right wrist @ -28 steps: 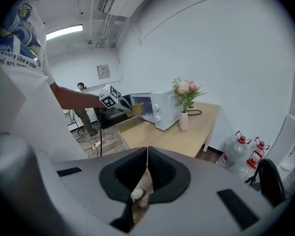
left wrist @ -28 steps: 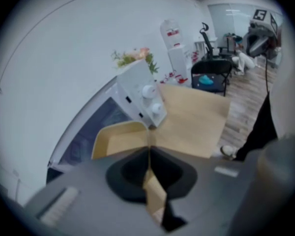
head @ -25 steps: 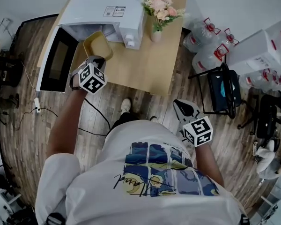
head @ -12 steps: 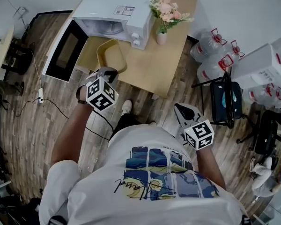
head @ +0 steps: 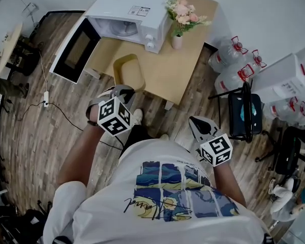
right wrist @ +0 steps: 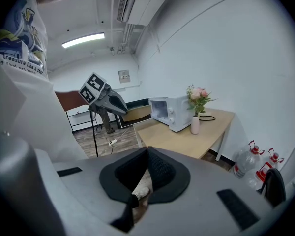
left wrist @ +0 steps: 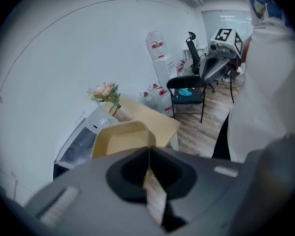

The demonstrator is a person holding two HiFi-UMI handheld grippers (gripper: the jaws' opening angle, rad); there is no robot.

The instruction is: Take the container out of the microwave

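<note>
While the tabletop (head: 190, 70) carried the white microwave (head: 129, 14) at its far left corner, door (head: 76, 50) swung open, the yellow container (head: 129, 71) was clear of the cavity, over the tabletop's front part, its long axis running from us toward the oven; our left claw (head: 123, 89) was clamped on its near rim, directly behind it; our right claw (head: 194, 122) hung closed and empty, well apart at our right side; only the flower vase (head: 177, 40) stood nearby, beside the microwave, off the container's path.

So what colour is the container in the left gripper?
The container is pale yellow, inside and out; the head view shows it best.
</note>
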